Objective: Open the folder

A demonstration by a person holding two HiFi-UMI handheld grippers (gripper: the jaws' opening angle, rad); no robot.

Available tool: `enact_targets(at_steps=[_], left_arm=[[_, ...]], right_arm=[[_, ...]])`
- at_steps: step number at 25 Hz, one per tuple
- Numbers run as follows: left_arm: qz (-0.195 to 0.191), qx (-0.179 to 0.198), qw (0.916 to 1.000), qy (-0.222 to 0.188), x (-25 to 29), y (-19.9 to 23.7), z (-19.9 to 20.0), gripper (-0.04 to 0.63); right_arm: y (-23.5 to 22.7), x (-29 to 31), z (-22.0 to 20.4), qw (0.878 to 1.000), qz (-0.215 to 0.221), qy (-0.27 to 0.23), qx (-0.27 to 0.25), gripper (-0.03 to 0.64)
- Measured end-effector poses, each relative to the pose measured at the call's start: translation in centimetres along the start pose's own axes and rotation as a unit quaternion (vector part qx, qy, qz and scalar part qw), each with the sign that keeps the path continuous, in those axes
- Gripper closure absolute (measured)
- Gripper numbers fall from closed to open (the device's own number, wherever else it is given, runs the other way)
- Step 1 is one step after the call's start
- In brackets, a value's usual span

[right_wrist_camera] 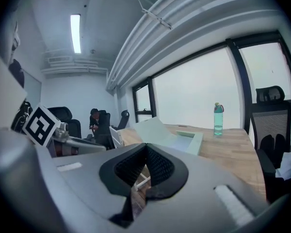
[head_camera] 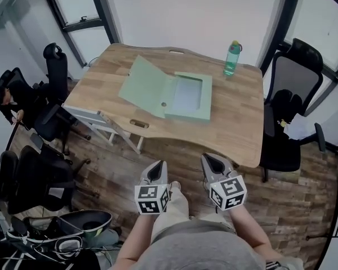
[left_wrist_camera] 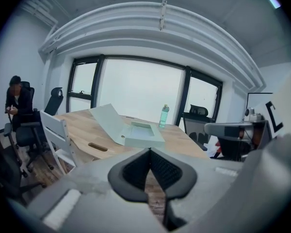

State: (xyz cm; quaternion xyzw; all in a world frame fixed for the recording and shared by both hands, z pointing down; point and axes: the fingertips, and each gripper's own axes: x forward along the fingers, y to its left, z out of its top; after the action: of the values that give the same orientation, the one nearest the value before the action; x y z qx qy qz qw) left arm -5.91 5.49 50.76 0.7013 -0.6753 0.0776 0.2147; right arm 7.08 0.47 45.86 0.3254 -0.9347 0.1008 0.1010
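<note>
- left gripper (head_camera: 157, 167): jaws closed, empty, short of the table (head_camera: 236, 120)
- folder (head_camera: 168, 91): we see it mid-table ahead of both, lid already up on its left side
- right gripper (head_camera: 212, 163): closed, empty, marginally nearer the box half

The desk (head_camera: 236, 122) has a light wooden top with a curving near edge and a small oblong slot (head_camera: 139, 123) cut close to that edge. A pale green folder (head_camera: 187, 97) lies open about the middle of it. Its cover (head_camera: 145, 86) is swung out to the left at a slant, and its shallow tray part lies flat on the wood. A green bottle (head_camera: 231, 59) stands upright near the far right corner, well apart from the folder.
</note>
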Motion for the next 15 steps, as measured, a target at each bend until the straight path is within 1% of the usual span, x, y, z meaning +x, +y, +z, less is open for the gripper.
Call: enact_targets(at_steps=[8,15], left_arm=[[-0.009,0.005,0.9999,-0.012,-4.5,-2.6,-1.9,0.591],[-0.009,0.006,0.9997,-0.02,-5.9,-3.6,-2.6,0.591]], right_arm=[[2.6,-4.3,-1.1,1.0,0.008,-0.015,0.003,0.615],[3.5,-5.8,-1.5,1.0,0.014,-0.021,0.0,0.617]])
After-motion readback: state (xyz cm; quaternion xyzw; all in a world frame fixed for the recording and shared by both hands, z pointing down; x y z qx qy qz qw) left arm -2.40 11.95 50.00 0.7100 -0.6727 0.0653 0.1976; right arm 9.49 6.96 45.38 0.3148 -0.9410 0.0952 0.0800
